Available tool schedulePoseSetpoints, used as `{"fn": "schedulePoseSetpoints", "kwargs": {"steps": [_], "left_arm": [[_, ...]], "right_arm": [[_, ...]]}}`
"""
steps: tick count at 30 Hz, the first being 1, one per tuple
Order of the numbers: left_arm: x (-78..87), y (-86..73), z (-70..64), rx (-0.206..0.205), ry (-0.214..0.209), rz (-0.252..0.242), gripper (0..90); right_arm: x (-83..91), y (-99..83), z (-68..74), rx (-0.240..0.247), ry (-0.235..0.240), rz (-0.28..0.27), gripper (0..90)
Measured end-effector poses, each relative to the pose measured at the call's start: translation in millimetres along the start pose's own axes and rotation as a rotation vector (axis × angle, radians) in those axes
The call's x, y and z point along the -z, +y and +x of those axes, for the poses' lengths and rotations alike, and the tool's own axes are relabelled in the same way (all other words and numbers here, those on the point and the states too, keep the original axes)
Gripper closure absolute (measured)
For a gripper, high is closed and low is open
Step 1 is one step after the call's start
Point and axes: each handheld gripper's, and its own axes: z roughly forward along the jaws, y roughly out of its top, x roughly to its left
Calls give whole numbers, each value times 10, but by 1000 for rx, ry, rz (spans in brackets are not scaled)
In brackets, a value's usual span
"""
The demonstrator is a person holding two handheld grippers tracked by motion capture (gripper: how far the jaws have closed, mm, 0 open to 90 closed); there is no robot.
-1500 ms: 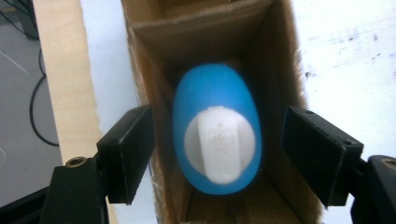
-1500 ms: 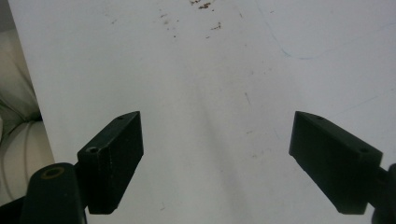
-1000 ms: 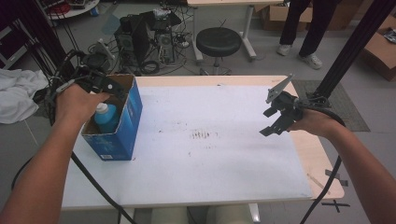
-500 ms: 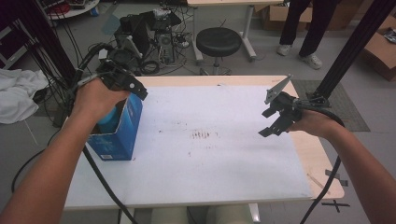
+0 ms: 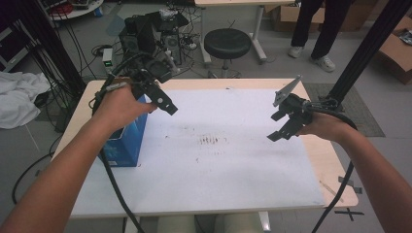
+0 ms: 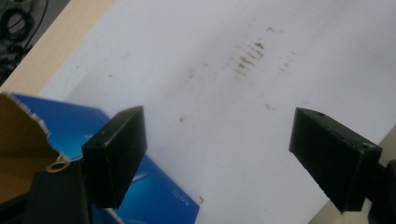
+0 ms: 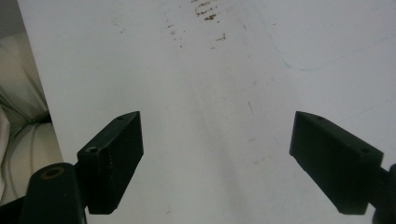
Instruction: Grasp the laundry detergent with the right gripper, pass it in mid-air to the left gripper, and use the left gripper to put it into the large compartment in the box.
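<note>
Left gripper (image 5: 163, 99) hangs released, its 2 blocky matte jaws apart above the torn-edged blue cardboard box (image 5: 127, 141); right gripper (image 5: 284, 125) gapes too. Box contents hidden.

L gripper (image 6: 217, 151) fingers wide apart, empty | blue box (image 6: 154, 196) under L finger | stained white sheet (image 6: 224, 84)

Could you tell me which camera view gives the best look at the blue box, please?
The high view: the blue box stands whole at the table's left edge, partly behind the left hand. The left gripper view catches just its torn brown flap and a blue corner behind one jaw. The right gripper view faces white tabletop.
</note>
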Motion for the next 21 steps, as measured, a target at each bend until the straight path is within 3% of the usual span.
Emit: {"fn": "schedulePoseSetpoints", "kwargs": {"steps": [2, 3, 4, 8, 11, 18, 21], "left_arm": [[-16, 12, -26, -15, -7, 3, 196], [-54, 43, -95, -65, -17, 17, 196], [-68, 53, -124, -84, -19, 17, 196], [-109, 79, -193, -121, -37, 18, 195], [-169, 120, -281, -178, -55, 36, 195], [-222, 171, -387, -239, -66, 33, 196], [-287, 188, -462, -301, -74, 30, 196]], "right_arm": [[-2, 5, 1, 1, 0, -1, 173], [-1, 15, 4, -2, -1, -1, 173], [-2, 19, 7, -4, -1, -3, 173], [-7, 33, 19, -4, 0, 0, 172], [-9, 39, 35, -2, -1, -5, 173], [-7, 32, 46, -3, -1, -6, 174], [-12, 34, 37, -3, 0, -6, 174]]}}
